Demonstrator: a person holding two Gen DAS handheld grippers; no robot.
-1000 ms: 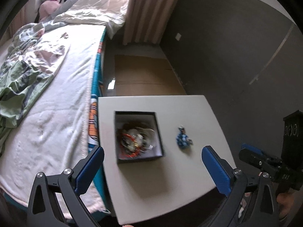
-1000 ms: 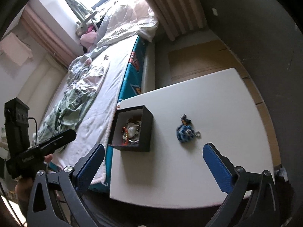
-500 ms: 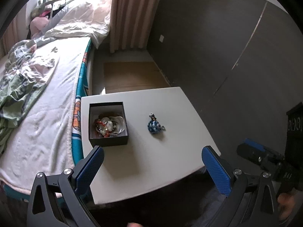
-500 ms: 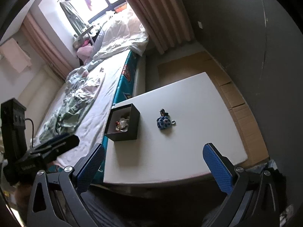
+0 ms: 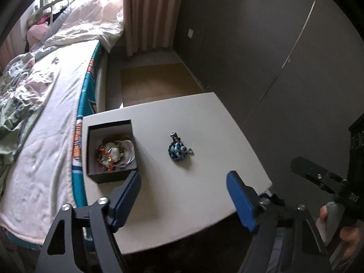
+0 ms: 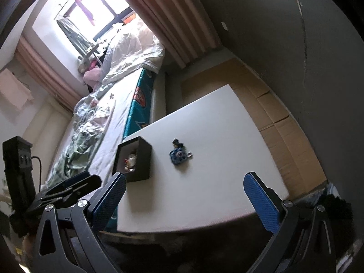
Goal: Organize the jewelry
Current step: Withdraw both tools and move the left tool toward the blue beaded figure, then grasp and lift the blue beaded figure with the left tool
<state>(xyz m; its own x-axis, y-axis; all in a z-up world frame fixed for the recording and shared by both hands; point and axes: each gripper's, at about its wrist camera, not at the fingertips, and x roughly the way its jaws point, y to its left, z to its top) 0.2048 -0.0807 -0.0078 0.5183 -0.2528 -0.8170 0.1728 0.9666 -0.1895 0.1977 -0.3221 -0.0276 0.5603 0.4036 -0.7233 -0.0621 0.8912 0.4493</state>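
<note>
A black open box (image 5: 110,152) with red and silver jewelry inside sits at the left side of the white table (image 5: 204,200). It also shows in the right wrist view (image 6: 134,159). A blue beaded piece (image 5: 178,150) lies loose on the table to the right of the box; the right wrist view shows it too (image 6: 178,155). My left gripper (image 5: 184,202) is open and empty above the table's near part. My right gripper (image 6: 184,202) is open and empty, back over the table's near edge.
A bed (image 5: 45,104) with white and green bedding runs along the table's left side. Cardboard sheets (image 6: 279,113) cover the floor beyond and to the right. A dark grey wall (image 5: 261,45) stands to the right. Curtains (image 6: 173,18) hang at the far end.
Both grippers have pulled back and up from the table, so box and beaded piece look smaller. The left gripper's fingers stand a little closer together than before. Nothing on the table has moved.
</note>
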